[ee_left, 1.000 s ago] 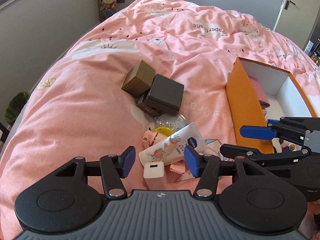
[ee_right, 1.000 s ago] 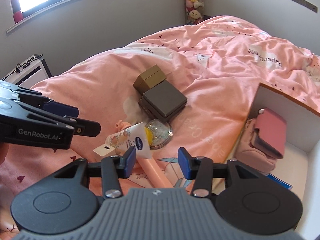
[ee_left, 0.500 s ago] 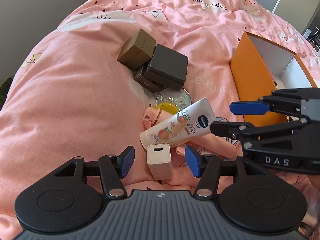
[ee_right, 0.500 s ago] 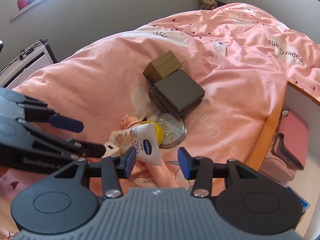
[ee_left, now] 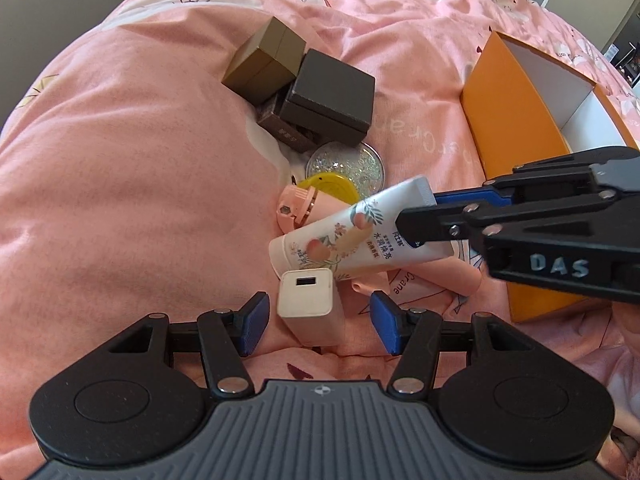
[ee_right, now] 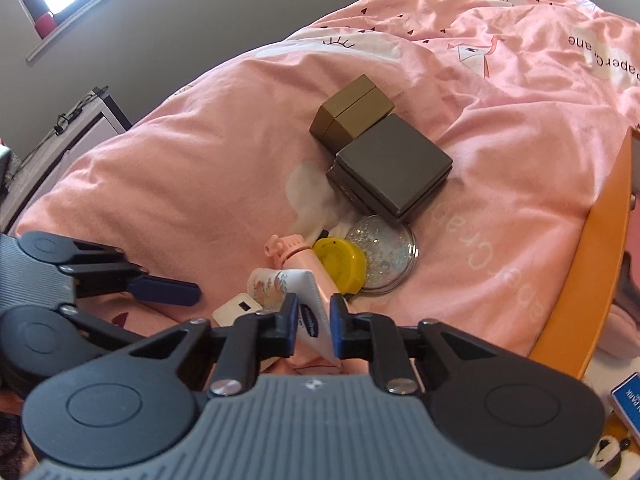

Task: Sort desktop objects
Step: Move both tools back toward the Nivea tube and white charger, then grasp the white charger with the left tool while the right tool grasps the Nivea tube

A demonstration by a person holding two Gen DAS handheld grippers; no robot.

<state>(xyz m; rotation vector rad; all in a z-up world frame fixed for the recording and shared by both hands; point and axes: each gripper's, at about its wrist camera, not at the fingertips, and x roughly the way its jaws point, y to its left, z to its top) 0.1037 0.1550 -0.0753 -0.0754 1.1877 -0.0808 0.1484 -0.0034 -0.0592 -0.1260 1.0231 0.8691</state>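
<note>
A white cream tube [ee_left: 352, 236] with a flower print lies in a small pile on the pink duvet [ee_left: 120, 200]. My right gripper [ee_right: 314, 320] is closing its jaws on the tube's [ee_right: 310, 304] flat crimped end, and both blue pads touch it. In the left wrist view the right gripper [ee_left: 420, 216] reaches in from the right. A white charger block [ee_left: 308, 300] stands just in front of the tube. My left gripper [ee_left: 316, 324] is open around the charger, with gaps on both sides.
Behind the pile sit an olive box [ee_left: 266, 66] and a dark grey box [ee_left: 332, 100] stacked on another. A glitter disc [ee_left: 348, 164], a yellow lid [ee_left: 332, 186] and a pink gadget [ee_left: 296, 208] lie beneath the tube. An open orange box [ee_left: 508, 120] stands at the right.
Both grippers have come down closer to the pile. The right gripper's jaws have narrowed onto the tube's end. The charger now sits between the left gripper's open fingers.
</note>
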